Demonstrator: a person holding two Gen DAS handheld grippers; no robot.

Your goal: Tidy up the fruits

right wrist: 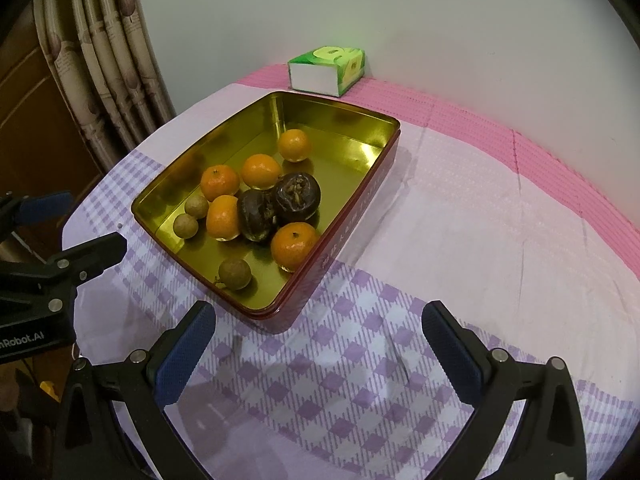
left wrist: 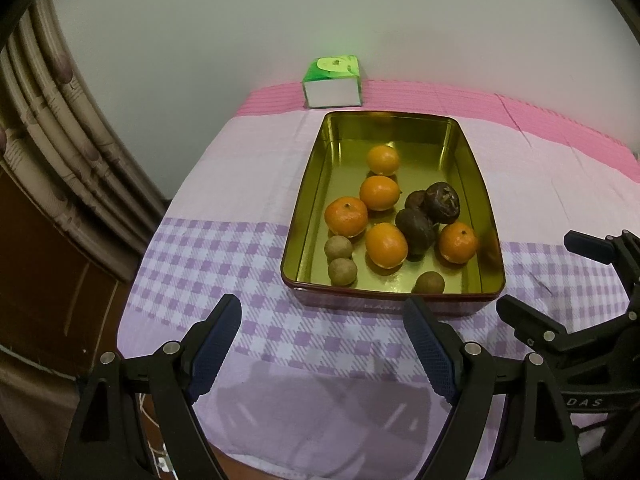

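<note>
Ahead of my left gripper [left wrist: 322,322], whose jaws stand wide apart over the checked cloth [left wrist: 208,264], I see the gold-lined tin [left wrist: 316,188] holding five oranges [left wrist: 386,245], dark fruits [left wrist: 416,227] and three small brown ones [left wrist: 342,271]. The right gripper [left wrist: 560,280] sits alongside.

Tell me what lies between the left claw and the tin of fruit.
Only bare checked cloth separates the left claw from the tin, shown in the left wrist view.

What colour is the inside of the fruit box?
Shiny gold inside the rectangular metal tin; clearest in the right wrist view.
</note>
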